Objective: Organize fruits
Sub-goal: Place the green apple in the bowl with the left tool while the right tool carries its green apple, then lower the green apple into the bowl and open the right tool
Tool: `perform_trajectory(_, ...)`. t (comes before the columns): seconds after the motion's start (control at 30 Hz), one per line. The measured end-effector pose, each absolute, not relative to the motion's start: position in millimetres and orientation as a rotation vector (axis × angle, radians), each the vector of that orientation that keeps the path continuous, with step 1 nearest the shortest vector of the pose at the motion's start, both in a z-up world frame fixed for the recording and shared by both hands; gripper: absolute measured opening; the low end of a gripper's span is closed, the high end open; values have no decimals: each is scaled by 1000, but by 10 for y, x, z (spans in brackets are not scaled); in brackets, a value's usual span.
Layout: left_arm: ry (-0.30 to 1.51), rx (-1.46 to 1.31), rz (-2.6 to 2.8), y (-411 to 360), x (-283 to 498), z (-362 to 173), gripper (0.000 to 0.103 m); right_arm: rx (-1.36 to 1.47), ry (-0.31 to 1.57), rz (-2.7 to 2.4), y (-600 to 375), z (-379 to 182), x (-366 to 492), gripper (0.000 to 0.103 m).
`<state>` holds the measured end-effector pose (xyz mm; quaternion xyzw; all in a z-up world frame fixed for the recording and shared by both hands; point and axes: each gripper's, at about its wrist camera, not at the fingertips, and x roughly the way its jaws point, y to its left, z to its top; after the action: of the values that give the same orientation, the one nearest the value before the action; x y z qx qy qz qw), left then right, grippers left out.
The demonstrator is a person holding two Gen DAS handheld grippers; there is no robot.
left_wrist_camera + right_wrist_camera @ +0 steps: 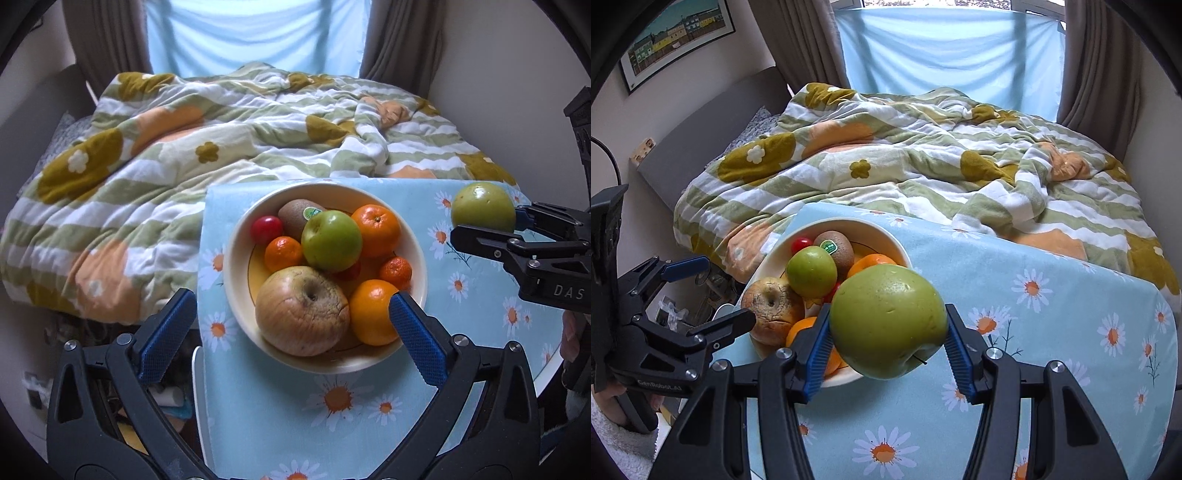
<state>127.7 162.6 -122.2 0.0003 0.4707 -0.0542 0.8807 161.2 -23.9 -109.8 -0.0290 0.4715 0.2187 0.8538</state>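
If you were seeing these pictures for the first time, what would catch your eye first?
A big green apple clamped in the right claw fills the right wrist view. Left of it, a bowl piled with fruit sits on the daisy cloth, with the open left claw above it.

Rumpled floral duvet (905,162); brown curtains (801,40) (daylit window (945,51)), framed picture (677,35)

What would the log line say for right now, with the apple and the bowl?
left gripper: open, empty, over bowl | right gripper: shut on green apple, above tablecloth | bowl: holds other fruit
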Motion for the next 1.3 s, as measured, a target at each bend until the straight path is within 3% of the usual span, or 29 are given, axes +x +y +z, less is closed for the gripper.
perform_trajectory(0.7, 1042, -19, -97, 1681, 967, -1486, 103, -124, 1026, 549, 219, -1497, 1803, 53)
perform_trajectory(0.73, 1042, -17, -103, 1686, 960, -1492, 103, -119, 1014, 551, 219, -1490, 1787, 56)
perform_trajectory(0.8, 1042, -21, -115, 1699, 945, -1500, 103, -109, 992, 557, 223, -1467, 1758, 86)
perform_trajectory(0.87, 1043, -27, -123, 1713, 931, -1515, 103, -106, 981, 553, 229, -1468, 1740, 94)
perform_trajectory(1.3, 1022, 0, -89, 1525, 739, -1340, 103, -85, 923, 547, 62, -1219, 1536, 97)
